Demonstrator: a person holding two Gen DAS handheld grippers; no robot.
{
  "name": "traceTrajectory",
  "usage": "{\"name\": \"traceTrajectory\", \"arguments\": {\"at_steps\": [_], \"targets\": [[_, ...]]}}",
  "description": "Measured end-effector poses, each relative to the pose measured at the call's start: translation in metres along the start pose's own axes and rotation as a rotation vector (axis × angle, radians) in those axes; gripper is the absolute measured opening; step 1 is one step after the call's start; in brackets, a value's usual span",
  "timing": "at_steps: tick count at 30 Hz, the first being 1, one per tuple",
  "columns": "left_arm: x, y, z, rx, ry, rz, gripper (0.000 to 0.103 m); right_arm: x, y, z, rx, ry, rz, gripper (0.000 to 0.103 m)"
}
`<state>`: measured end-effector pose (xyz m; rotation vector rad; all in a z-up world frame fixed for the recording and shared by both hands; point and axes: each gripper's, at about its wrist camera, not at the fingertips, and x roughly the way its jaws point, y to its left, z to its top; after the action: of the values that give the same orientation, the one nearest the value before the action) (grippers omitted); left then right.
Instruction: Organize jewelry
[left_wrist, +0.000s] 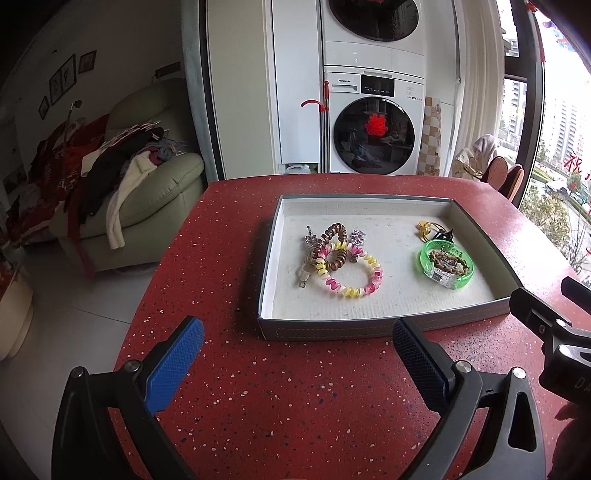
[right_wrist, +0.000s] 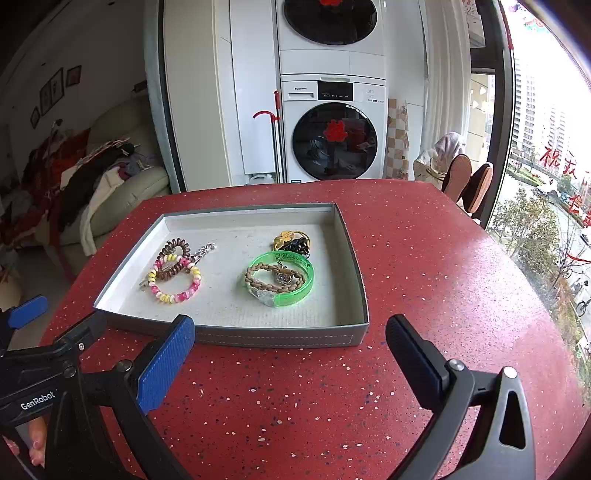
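Note:
A shallow grey tray (left_wrist: 317, 330) (right_wrist: 280, 338) rests on the red speckled table. On its left side lie a pink-yellow coil bracelet (left_wrist: 351, 277) (right_wrist: 177, 286), a brown coil band (left_wrist: 334, 245) (right_wrist: 173, 258) and silver clips (left_wrist: 356, 238) (right_wrist: 205, 251). On its right side a green bangle (left_wrist: 447, 264) (right_wrist: 291, 275) rings a braided tan bracelet (right_wrist: 273, 277), with yellow and black pieces (left_wrist: 434, 230) (right_wrist: 293, 240) behind. My left gripper (left_wrist: 297, 341) and right gripper (right_wrist: 290, 339) both stand open and hold nothing, just short of the tray's near wall.
The red table (left_wrist: 280, 398) (right_wrist: 424, 266) has bare surface in front of and around the tray. A stacked washer and dryer (left_wrist: 373, 122) stands behind, a clothes-covered sofa (left_wrist: 122, 184) at left, a window at right. The right gripper's body (left_wrist: 554, 332) shows in the left wrist view.

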<state>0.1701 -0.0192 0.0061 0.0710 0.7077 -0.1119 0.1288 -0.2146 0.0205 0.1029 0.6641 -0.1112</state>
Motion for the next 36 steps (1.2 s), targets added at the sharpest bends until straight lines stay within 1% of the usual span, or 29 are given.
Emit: {"name": "traceTrajectory", "arguments": {"at_steps": [36], "targets": [[-0.0003,0.0028,0.0004,-0.003,0.006,0.005,0.103,0.0,0.004,0.0045,-0.004,-0.002,0.004,0.103]]}}
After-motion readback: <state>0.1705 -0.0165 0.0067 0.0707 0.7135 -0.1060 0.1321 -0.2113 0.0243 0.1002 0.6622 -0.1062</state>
